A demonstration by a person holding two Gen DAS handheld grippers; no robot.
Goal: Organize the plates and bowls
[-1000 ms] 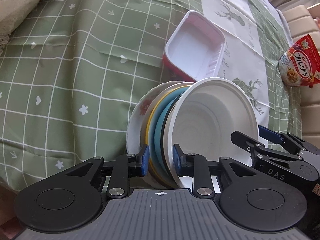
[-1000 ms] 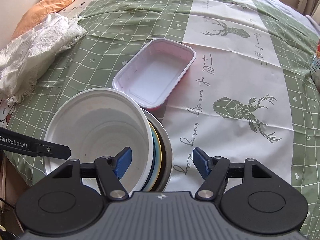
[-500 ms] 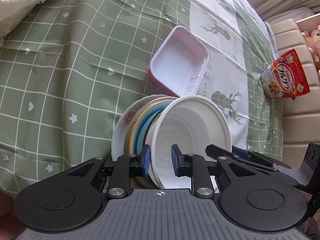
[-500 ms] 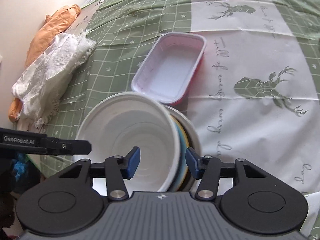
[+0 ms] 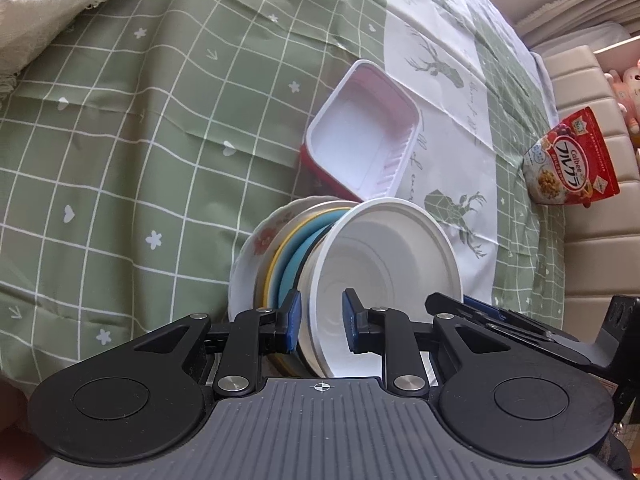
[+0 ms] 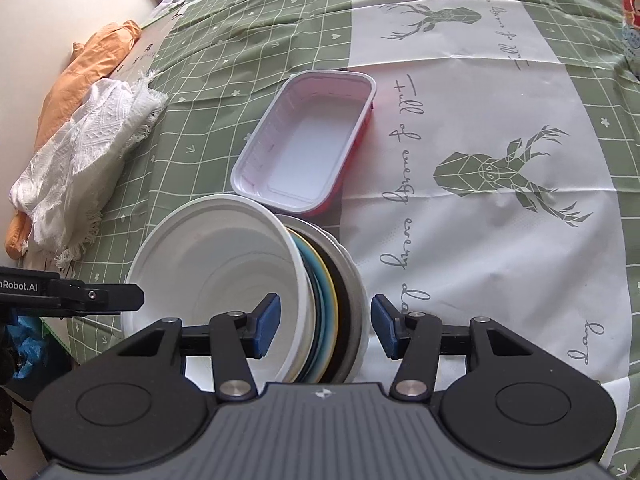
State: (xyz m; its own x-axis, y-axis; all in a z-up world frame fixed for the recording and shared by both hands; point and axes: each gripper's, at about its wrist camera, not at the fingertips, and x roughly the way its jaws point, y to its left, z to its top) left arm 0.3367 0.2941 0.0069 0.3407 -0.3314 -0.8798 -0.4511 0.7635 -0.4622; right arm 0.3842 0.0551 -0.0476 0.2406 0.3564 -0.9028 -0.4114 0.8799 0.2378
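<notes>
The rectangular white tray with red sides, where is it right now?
The rectangular white tray with red sides lies on the green checked tablecloth, just beyond the stack of plates, centre in both wrist views.

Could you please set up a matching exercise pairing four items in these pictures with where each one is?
Items:
1. white round plastic bowl
2. red rectangular plastic tray
3. white lace cloth
4. red cereal bag

Places:
A. beside the orange cloth
B. at the tablecloth's far edge, by the beige cushions
C. on the stack of plates
D. just beyond the stack

Pairs: 1-C, 2-D, 3-A, 4-B
</notes>
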